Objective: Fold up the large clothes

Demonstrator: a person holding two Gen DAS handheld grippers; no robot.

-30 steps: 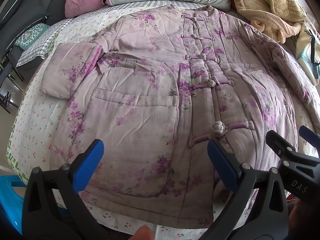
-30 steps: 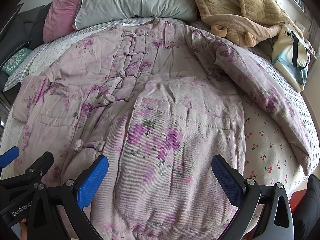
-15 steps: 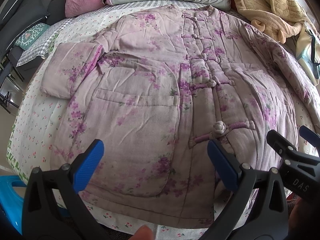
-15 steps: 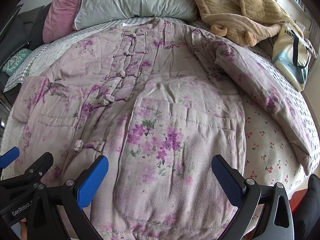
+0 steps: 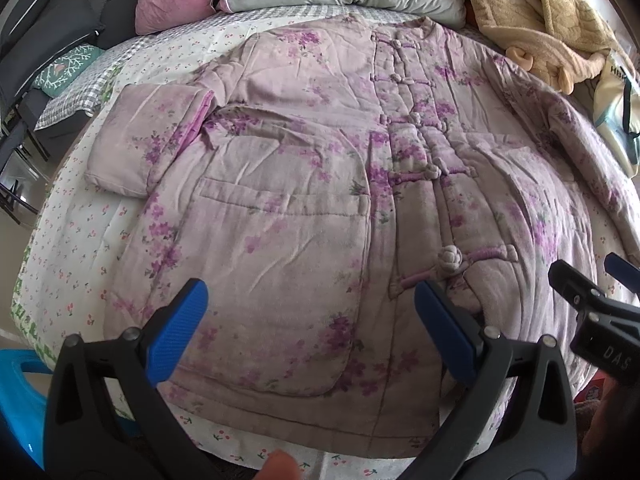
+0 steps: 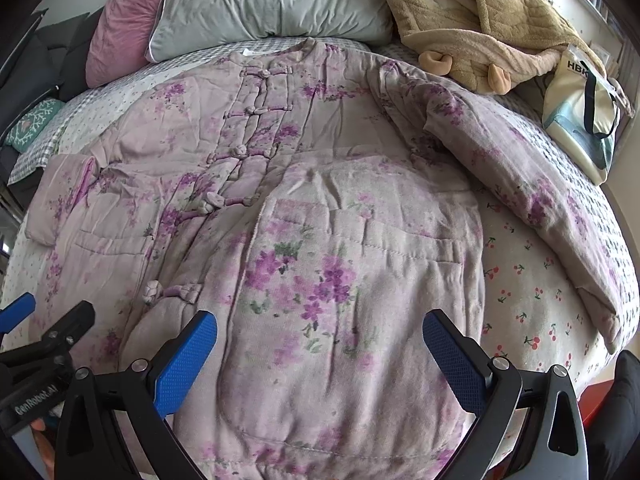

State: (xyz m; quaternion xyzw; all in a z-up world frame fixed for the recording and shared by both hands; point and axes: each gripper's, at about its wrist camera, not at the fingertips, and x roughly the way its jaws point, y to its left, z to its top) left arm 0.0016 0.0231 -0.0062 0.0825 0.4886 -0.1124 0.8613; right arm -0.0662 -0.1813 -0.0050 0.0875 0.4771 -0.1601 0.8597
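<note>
A large lilac quilted jacket (image 5: 304,208) with purple flowers and knot buttons lies flat, front up, on the bed; it also shows in the right wrist view (image 6: 320,248). Its left sleeve (image 5: 140,148) is folded short; its right sleeve (image 6: 532,196) stretches out to the right. My left gripper (image 5: 310,320) is open and empty, hovering above the hem by the left pocket. My right gripper (image 6: 320,354) is open and empty above the right pocket. Each gripper shows at the edge of the other's view.
A floral bedsheet (image 6: 520,280) covers the bed. A grey pillow (image 6: 272,0) and a pink pillow (image 6: 116,24) lie at the head. A tan fleece garment (image 6: 480,28) and a tote bag (image 6: 584,124) sit at the back right. A blue stool (image 5: 20,404) stands lower left.
Both grippers have shifted very slightly; the jacket sits a little lower in the left wrist view. Nothing was taken hold of.
</note>
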